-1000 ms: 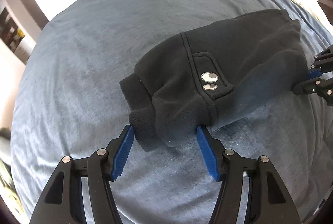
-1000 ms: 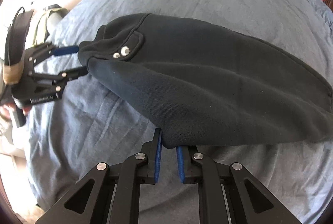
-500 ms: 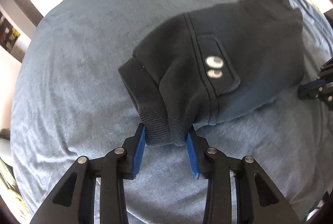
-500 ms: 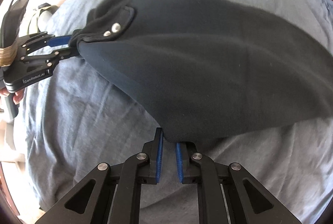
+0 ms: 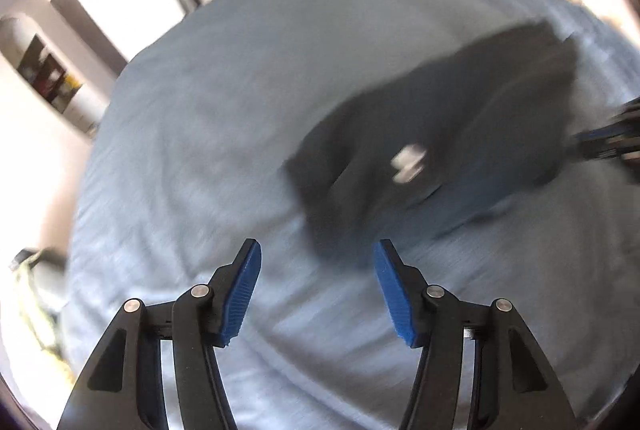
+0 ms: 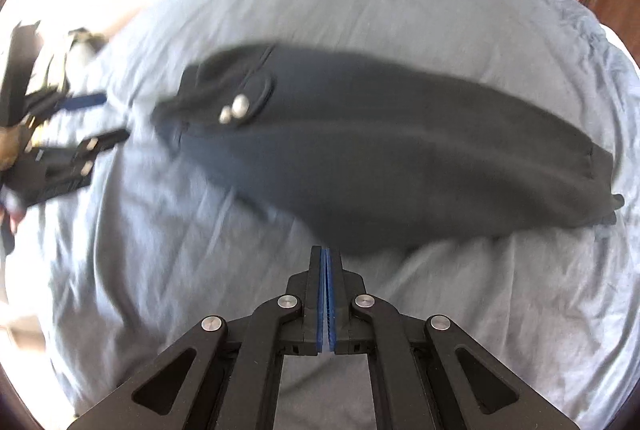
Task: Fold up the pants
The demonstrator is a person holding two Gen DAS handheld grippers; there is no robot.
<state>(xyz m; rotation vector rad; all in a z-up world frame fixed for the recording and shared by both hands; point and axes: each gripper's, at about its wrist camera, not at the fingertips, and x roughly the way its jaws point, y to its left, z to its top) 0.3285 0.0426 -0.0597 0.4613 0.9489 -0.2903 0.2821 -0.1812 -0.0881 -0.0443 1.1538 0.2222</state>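
Observation:
The black pants lie folded on the blue-grey bed cover, with two metal snaps on a pocket flap. My left gripper hovers just short of their cuffed end. Its jaws are opening, the blue pads press on nothing, and the view is blurred. My right gripper is shut, its pads flat together with no cloth seen between them. The near edge of the pants sits right at its tips. The left gripper also shows at the left of the right wrist view, apart from the pants.
The bed cover is wrinkled around the pants. A yellow-green item lies off the bed's left side. A person's hand holds the left gripper's handle. Shelves and furniture stand beyond the far edge of the bed.
My left gripper, closed on the cuffed end half a second ago, has opened and pulled back and up. My right gripper's pads have closed fully and drawn away from the pants' edge.

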